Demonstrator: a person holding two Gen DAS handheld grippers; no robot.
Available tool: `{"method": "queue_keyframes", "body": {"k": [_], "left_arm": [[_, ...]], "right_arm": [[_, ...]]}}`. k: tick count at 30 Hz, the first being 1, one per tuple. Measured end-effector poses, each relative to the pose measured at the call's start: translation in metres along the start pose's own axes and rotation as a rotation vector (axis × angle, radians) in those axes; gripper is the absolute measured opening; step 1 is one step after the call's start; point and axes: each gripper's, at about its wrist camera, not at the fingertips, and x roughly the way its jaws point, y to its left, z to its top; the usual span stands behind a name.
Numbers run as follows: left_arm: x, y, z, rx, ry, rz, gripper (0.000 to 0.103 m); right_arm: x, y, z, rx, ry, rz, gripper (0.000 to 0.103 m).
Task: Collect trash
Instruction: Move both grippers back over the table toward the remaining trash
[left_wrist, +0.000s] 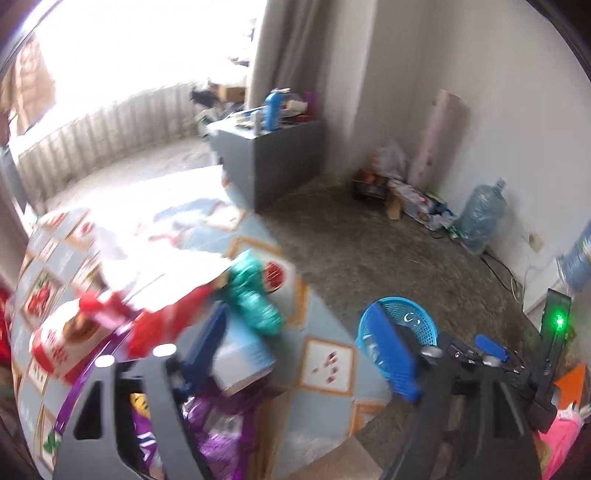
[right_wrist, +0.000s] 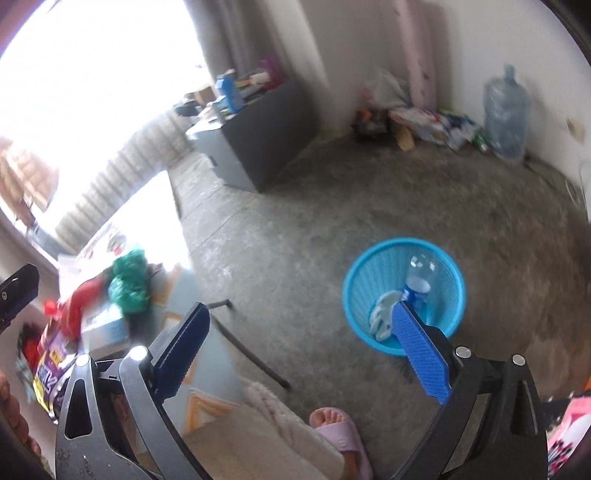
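Note:
A blue mesh trash basket (right_wrist: 439, 258) stands on the grey floor; a plastic bottle (right_wrist: 417, 284) and a pale wrapper (right_wrist: 382, 314) lie inside. It also shows in the left wrist view (left_wrist: 417, 314). My right gripper (right_wrist: 299, 339) is open and empty above the floor, its right finger over the basket's near rim. My left gripper (left_wrist: 295, 354) is open and empty over the table corner. On the patterned table (left_wrist: 325, 365) lie a crumpled green wrapper (left_wrist: 255, 299), a red packet (left_wrist: 162, 325), a white-blue box (left_wrist: 240, 362) and purple packets (left_wrist: 218, 435).
A grey cabinet (left_wrist: 266, 155) with clutter stands by the curtain. Bags and boxes (left_wrist: 406, 188) and a large water jug (left_wrist: 480, 214) line the far wall. A person's foot in a pink slipper (right_wrist: 343, 435) is beside the table. A thin black chair leg (right_wrist: 251, 354) crosses the floor.

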Motion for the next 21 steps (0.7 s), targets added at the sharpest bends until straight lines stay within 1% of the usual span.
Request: {"method": "queue_keyframes", "body": {"k": [3,5,6,8,10,13,16,18,21], "left_arm": [[-0.010,0.017,-0.005,-0.040,-0.002,0.019,0.087],[-0.016,0.026,-0.006,-0.064,-0.013,0.040,0.097],[-0.020,0.030,-0.007,-0.078,-0.021,0.056,0.097],[-0.025,0.035,-0.010,-0.097,-0.036,0.066,0.097],[-0.030,0.041,-0.011,-0.119,-0.043,0.073,0.097],[-0.031,0.051,-0.008,-0.163,-0.030,0.061,0.097],[-0.036,0.062,-0.006,-0.220,-0.034,0.024,0.097],[-0.041,0.069,-0.006,-0.246,-0.045,0.012,0.097],[-0.047,0.075,-0.005,-0.262,-0.063,0.000,0.097]], "right_arm": [[-0.006,0.028,-0.002,-0.076,-0.011,0.016,0.095],[-0.010,0.045,-0.005,-0.135,-0.030,0.011,0.095],[-0.012,0.054,-0.007,-0.165,-0.042,-0.001,0.095],[-0.016,0.068,-0.012,-0.226,-0.067,-0.050,0.095],[-0.021,0.081,-0.015,-0.271,-0.090,-0.062,0.095],[-0.027,0.093,-0.020,-0.337,-0.134,-0.077,0.095],[-0.032,0.107,-0.021,-0.382,-0.166,-0.086,0.095],[-0.037,0.112,-0.022,-0.392,-0.186,-0.068,0.095],[-0.043,0.111,-0.020,-0.383,-0.206,-0.007,0.095]]}}
